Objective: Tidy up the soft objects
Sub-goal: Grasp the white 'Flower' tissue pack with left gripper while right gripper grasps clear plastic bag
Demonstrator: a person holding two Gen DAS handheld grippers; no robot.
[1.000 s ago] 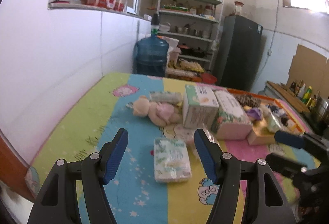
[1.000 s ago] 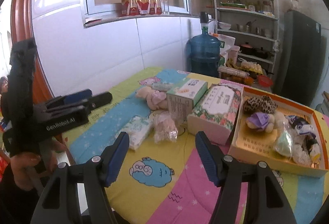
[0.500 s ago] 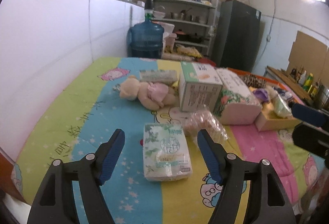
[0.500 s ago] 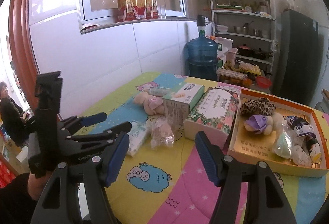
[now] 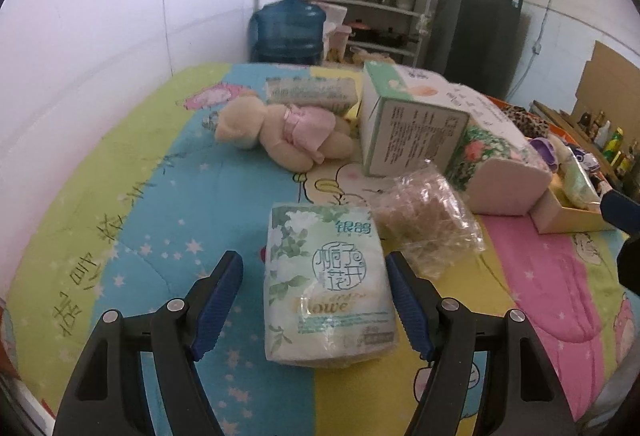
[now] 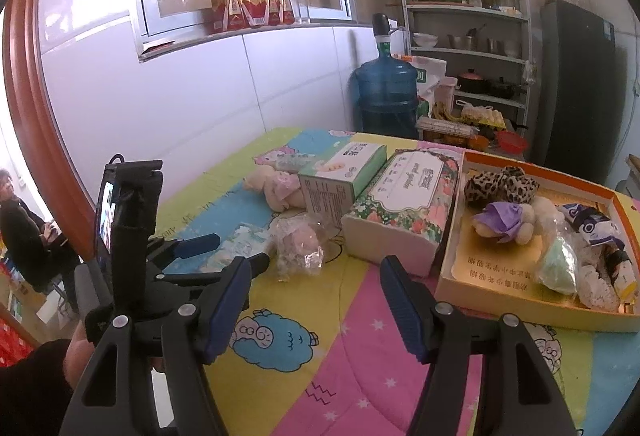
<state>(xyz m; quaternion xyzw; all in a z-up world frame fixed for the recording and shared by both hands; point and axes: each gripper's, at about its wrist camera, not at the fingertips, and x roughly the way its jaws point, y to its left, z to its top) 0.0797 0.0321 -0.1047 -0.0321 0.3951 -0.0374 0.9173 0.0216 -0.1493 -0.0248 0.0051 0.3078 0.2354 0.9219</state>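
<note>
A white-and-green tissue pack (image 5: 328, 280) lies on the colourful blanket (image 5: 152, 204), between the fingers of my open left gripper (image 5: 314, 300), which straddles its near half without touching. A clear bag of pinkish stuff (image 5: 428, 220) lies just right of it. A beige plush doll in a pink dress (image 5: 284, 134) lies further back. My right gripper (image 6: 316, 300) is open and empty above the blanket, in front of the orange tray (image 6: 532, 306) holding several soft toys. The left gripper shows in the right wrist view (image 6: 224, 256), over the tissue pack (image 6: 244, 236).
A green-white box (image 5: 408, 128) and a floral tissue box (image 5: 496, 164) stand mid-table, a second tissue pack (image 5: 310, 92) behind the doll. A blue water jug (image 6: 386, 96), shelves and a dark fridge (image 6: 576, 84) stand beyond the table. White wall on the left.
My left gripper has moved forward and down until its open fingers flank the tissue pack. The right gripper has barely shifted.
</note>
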